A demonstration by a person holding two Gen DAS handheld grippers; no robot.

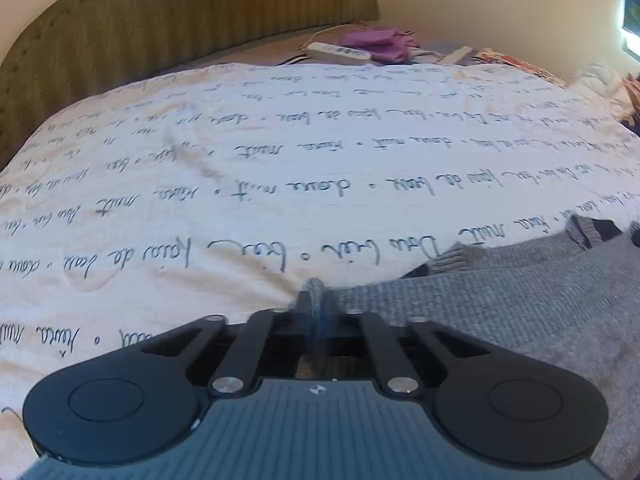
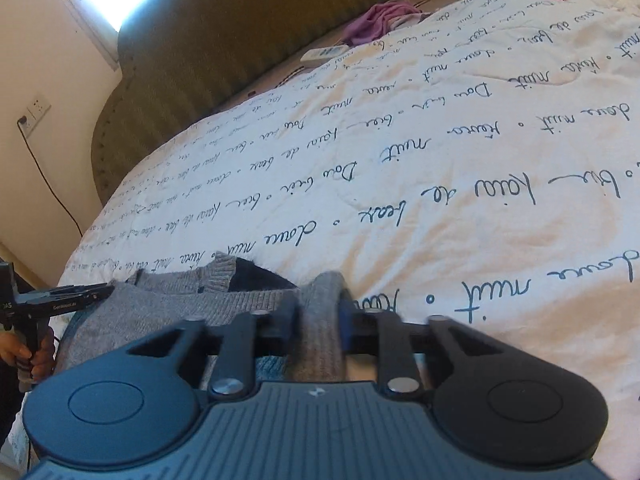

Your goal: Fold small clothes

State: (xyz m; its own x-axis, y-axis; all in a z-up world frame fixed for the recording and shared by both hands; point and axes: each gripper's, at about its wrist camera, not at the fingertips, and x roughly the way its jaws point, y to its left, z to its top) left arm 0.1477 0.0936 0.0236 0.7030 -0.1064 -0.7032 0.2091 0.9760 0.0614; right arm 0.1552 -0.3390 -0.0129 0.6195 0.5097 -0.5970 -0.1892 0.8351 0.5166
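Observation:
A small grey knit sweater (image 1: 520,292) lies on a white quilt with black script. In the left wrist view it spreads to the right of my left gripper (image 1: 316,300), which is shut on a bunched edge of the sweater. In the right wrist view the sweater (image 2: 168,304) lies to the left, its ribbed neck toward the far side. My right gripper (image 2: 324,304) is shut on a fold of the sweater's edge. The left gripper (image 2: 68,296) shows at the far left, held by a hand.
The quilt (image 1: 240,152) covers a bed with an olive headboard (image 1: 160,16). A white power strip (image 1: 338,52) and purple clothes (image 1: 380,42) lie at the far end. A wall socket with a cord (image 2: 36,110) is left of the bed.

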